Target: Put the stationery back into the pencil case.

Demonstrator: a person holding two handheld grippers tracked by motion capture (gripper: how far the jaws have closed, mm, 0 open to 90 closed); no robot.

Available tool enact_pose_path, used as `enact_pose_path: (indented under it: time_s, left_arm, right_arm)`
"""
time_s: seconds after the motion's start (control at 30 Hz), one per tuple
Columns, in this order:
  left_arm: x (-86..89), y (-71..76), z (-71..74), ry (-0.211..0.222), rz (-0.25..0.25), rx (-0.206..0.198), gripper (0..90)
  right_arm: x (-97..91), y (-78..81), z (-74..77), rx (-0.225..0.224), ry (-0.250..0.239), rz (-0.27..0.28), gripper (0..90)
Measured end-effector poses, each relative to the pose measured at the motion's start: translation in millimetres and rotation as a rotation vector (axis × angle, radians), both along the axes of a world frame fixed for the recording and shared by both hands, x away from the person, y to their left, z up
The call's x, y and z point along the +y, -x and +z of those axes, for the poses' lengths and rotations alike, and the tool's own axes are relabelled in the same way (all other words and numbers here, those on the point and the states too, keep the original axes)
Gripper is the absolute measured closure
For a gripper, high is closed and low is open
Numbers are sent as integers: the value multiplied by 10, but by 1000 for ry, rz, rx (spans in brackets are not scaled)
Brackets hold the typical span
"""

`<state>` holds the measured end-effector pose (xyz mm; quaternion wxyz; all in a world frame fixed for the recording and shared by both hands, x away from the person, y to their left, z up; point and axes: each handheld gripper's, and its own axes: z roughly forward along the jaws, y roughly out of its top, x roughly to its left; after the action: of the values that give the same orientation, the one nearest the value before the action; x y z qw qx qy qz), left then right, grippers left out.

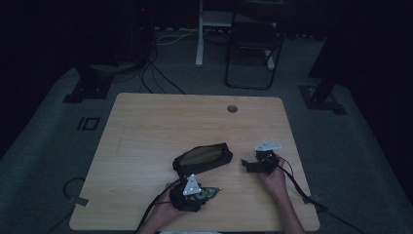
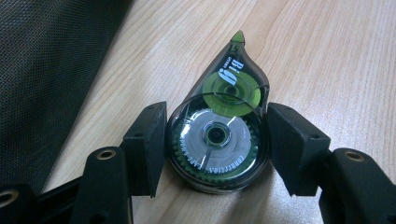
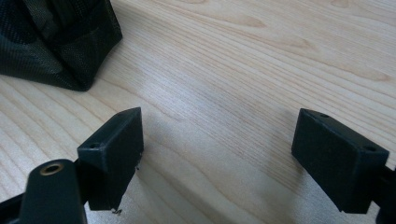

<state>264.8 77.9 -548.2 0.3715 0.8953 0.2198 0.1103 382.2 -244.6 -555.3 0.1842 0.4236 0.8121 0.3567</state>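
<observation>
Two forearms reach in over the near edge of the bench (image 1: 146, 117). The left claw (image 1: 213, 191), low and near that edge, has both pads pressed against what sits between them. The right claw (image 1: 245, 165), farther up the bench, stands wide apart, gripping nothing.

Dim room, dark walls; grey carpet floor (image 1: 44, 146) with cables (image 1: 156, 78) trailing across it; light wood table (image 1: 160, 117) with a round cable hole (image 1: 232, 108) near its far edge. Behind it a black chair (image 1: 253, 44), a white desk leg (image 1: 199, 34) and black stand bases (image 1: 87, 87) at both sides.
</observation>
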Motion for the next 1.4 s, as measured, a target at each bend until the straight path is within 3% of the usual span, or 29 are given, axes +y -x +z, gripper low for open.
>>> enact_pose_path:
  time_s: [0.33,1.4]
  left_arm:
    - [40,12,74,35,6,-13,415]
    - [124,4,275,77,1,-38,415]
  right_arm:
    - [0,0,0,0,0,0,166]
    - [0,0,0,0,0,0,166]
